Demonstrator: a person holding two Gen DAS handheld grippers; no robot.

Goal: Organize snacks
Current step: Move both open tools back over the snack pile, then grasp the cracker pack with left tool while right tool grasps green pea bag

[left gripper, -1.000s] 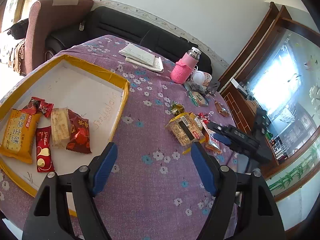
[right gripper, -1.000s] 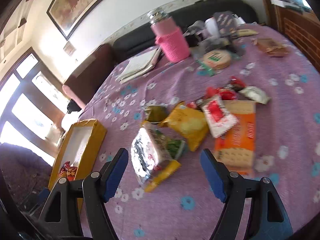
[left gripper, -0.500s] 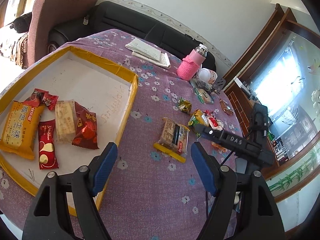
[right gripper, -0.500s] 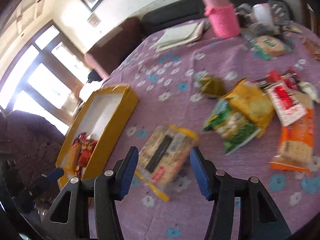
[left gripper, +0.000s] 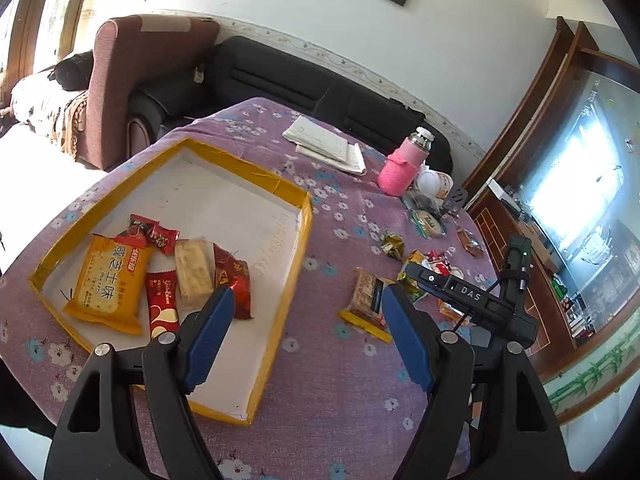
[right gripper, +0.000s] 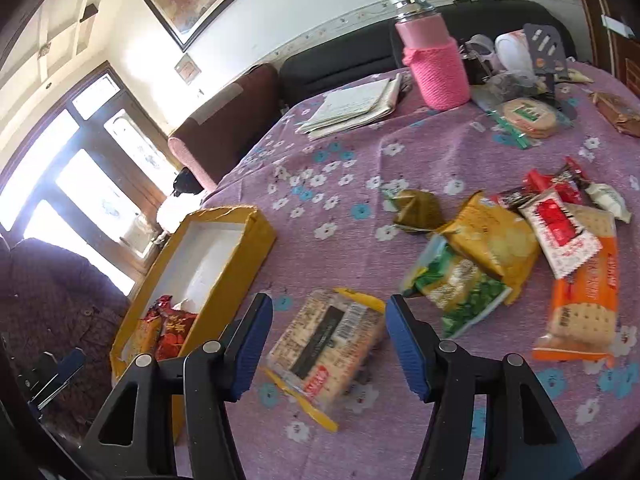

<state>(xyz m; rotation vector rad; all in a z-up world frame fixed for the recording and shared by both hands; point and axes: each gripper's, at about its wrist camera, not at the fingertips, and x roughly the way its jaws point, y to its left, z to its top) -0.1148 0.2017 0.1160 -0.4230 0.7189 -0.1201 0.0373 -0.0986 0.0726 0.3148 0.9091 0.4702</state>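
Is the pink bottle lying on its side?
No, the pink bottle stands upright on the purple tablecloth, silver cap on top, beside the papers.

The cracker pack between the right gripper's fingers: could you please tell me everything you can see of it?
The cracker pack is a clear wrapper with yellow sealed ends, pale crackers inside, a black label and a red patch facing up. It lies flat on the purple flowered tablecloth, slanted, between the yellow tray and the snack pile. The right gripper straddles it; its blue pads look clear of the pack.
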